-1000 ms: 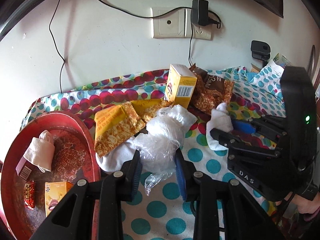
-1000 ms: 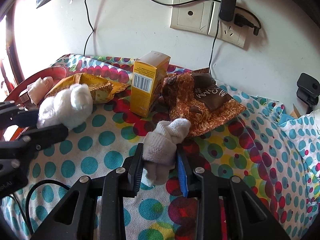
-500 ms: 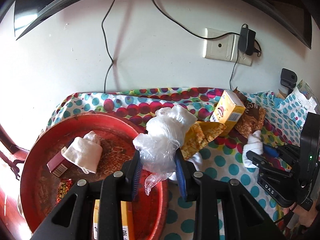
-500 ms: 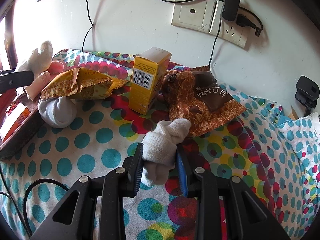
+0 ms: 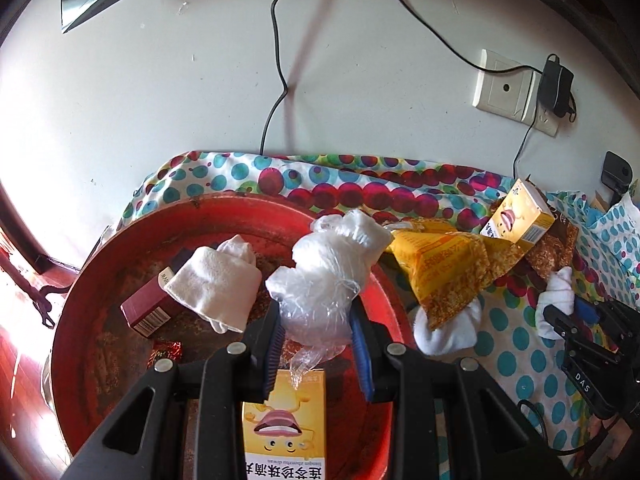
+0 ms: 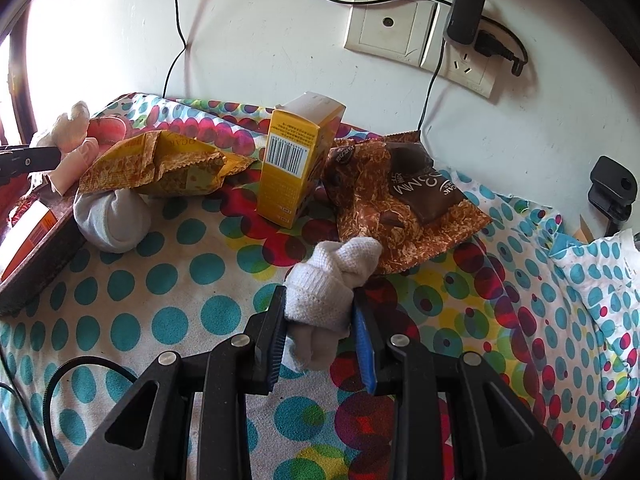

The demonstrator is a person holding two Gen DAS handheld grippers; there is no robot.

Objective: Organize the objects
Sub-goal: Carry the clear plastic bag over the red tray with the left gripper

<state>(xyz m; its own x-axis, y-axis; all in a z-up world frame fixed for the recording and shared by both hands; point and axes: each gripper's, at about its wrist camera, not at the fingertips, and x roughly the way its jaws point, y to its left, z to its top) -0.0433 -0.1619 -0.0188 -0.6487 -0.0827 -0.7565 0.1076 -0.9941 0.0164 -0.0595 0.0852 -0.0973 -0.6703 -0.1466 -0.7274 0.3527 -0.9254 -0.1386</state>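
My left gripper (image 5: 318,334) is shut on a crumpled clear plastic bag (image 5: 328,276) and holds it above the round red tray (image 5: 108,280). In the tray lie a folded white cloth (image 5: 216,288), a maroon box (image 5: 146,310), a small red wrapper (image 5: 166,354) and a yellow carton (image 5: 286,428). My right gripper (image 6: 320,336) is shut on a rolled white sock (image 6: 328,286) above the dotted cloth (image 6: 168,320). In the left wrist view the right gripper (image 5: 576,320) shows at the right edge with that sock (image 5: 554,300).
On the dotted cloth lie a second balled sock (image 6: 110,218), a yellow snack bag (image 6: 160,166), an upright yellow box (image 6: 294,160) and a brown snack bag (image 6: 400,200). The wall behind carries a socket plate (image 6: 416,36), a plugged charger (image 6: 466,12) and cables. A black clip (image 6: 612,192) sits far right.
My left gripper has carried the plastic bag leftward, from over the dotted cloth to above the red tray. The right gripper and its sock have stayed put.
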